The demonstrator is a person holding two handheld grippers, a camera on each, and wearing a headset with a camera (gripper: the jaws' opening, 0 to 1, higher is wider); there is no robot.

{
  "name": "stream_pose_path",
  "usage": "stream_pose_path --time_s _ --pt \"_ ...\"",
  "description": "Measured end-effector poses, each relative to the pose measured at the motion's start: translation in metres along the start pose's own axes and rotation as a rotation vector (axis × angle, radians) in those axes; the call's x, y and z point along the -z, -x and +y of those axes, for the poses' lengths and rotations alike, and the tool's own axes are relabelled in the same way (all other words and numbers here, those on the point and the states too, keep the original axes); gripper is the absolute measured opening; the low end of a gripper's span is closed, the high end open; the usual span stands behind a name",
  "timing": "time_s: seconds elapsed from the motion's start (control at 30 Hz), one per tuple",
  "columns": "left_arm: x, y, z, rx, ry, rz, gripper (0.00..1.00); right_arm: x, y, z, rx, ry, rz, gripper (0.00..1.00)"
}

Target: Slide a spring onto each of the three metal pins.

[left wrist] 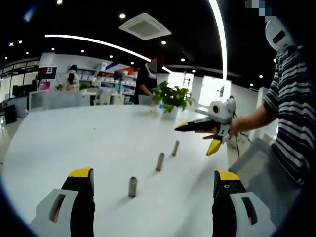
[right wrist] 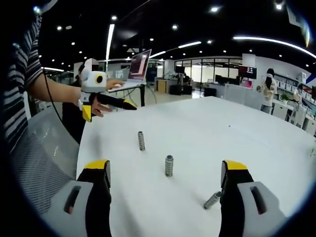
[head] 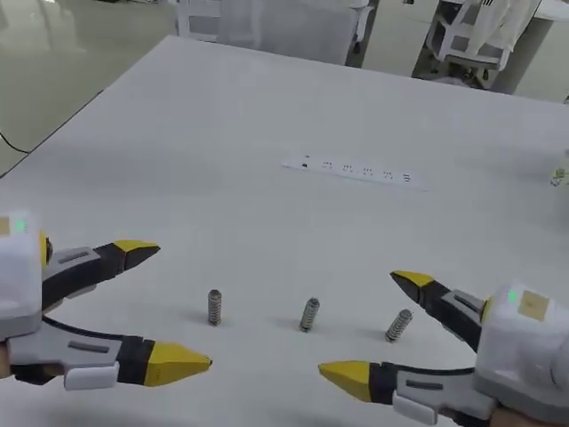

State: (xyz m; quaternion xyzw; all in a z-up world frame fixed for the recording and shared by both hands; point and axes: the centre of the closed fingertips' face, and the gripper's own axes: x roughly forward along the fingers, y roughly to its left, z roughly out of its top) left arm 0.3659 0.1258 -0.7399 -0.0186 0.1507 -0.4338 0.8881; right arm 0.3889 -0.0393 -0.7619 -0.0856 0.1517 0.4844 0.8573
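Springs (head: 308, 314) rowed on table (head: 267, 116) (broad open top beyond), left gripper (head: 178, 305) and right gripper (head: 360, 322) flanking, fingers (head: 178, 363) wide open, empty.

The table (head: 267, 133) is smooth, matt white. The three springs (head: 308, 314) are coiled grey metal with a dull sheen. The left gripper (head: 176, 304) and right gripper (head: 364, 322) look plastic, jaws tipped matt yellow. At 12 o'clock from the springs lies a white plastic power strip (head: 356, 171).

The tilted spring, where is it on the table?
The tilted spring stands rightmost in the head view's row, beside the middle spring, close to the right gripper.
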Motion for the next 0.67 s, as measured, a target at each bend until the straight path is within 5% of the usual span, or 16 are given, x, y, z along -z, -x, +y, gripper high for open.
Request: stream_pose_path --time_s 0.33,0.67 --pt "0.003 0.004 -0.003 -0.015 -0.01 0.005 0.98 0.015 0.034 -0.01 0.051 -0.078 -0.012 0.99" --pt "0.005 0.009 -0.001 -0.035 -0.002 0.005 0.98 0.022 0.044 -0.021 0.072 -0.075 0.018 0.99"
